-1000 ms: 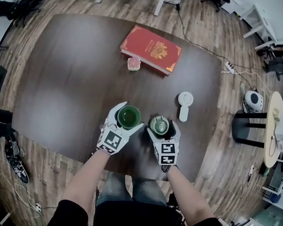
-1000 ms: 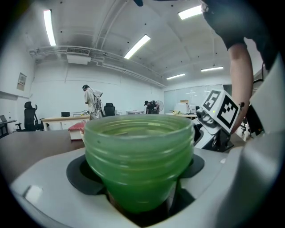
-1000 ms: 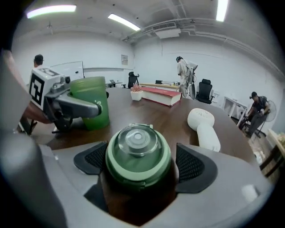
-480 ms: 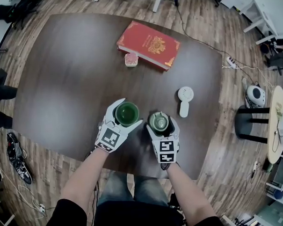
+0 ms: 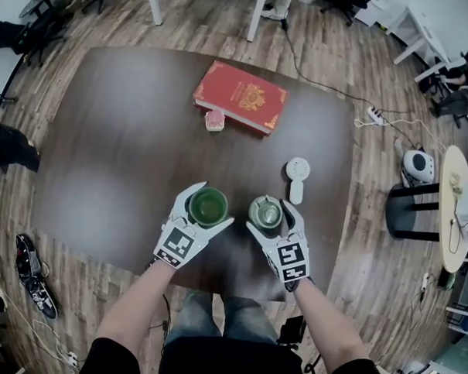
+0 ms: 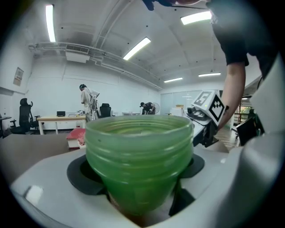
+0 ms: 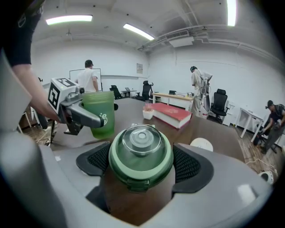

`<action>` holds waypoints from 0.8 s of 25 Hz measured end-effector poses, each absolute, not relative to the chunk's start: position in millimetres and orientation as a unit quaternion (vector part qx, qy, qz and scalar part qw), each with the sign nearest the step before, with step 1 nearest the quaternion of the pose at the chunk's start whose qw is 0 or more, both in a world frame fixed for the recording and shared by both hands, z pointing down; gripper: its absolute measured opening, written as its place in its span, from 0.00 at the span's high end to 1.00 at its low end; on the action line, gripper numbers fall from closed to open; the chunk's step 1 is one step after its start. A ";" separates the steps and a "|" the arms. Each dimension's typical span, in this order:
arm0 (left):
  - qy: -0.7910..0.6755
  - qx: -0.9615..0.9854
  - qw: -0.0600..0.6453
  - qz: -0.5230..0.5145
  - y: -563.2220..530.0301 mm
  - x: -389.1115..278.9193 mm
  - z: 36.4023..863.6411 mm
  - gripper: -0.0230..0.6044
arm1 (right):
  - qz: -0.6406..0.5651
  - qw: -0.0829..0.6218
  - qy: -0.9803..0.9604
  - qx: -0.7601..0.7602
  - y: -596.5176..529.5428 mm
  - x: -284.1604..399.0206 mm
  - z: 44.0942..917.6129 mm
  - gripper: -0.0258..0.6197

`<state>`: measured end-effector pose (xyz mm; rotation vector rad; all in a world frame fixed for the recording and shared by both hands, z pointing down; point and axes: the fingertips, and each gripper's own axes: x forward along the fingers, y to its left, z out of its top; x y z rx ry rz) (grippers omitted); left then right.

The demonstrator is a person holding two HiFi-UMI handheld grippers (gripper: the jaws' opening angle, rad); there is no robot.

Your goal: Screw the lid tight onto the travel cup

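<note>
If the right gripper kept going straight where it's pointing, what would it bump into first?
Probably the bare table, short of the red book; depth is unclear. The right gripper tilts downward, its fingers just closed tighter on the lid.

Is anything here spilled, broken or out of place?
Nothing stands out. The cup sits upright in the left gripper; the right gripper, its jaws just closed in, holds the lid, not yet on. The book and fan lie flat on the table; no spill shows.
</note>
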<state>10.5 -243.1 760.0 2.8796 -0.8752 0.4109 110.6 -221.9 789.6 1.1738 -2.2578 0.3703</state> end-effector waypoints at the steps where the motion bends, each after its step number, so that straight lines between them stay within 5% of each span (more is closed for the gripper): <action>1: -0.277 0.951 0.054 0.130 -237.3 12.7 746.1 0.30 | 0.133 0.272 -0.852 0.428 -221.7 110.9 770.1 0.27; 11: -0.139 0.976 0.070 0.154 -161.6 47.2 600.3 0.30 | 0.115 0.170 -0.946 0.250 -164.8 99.7 526.0 0.27; 20: -0.019 0.981 0.034 0.188 -101.4 89.9 518.2 0.30 | 0.066 0.195 -0.974 0.096 -101.3 51.6 423.0 0.27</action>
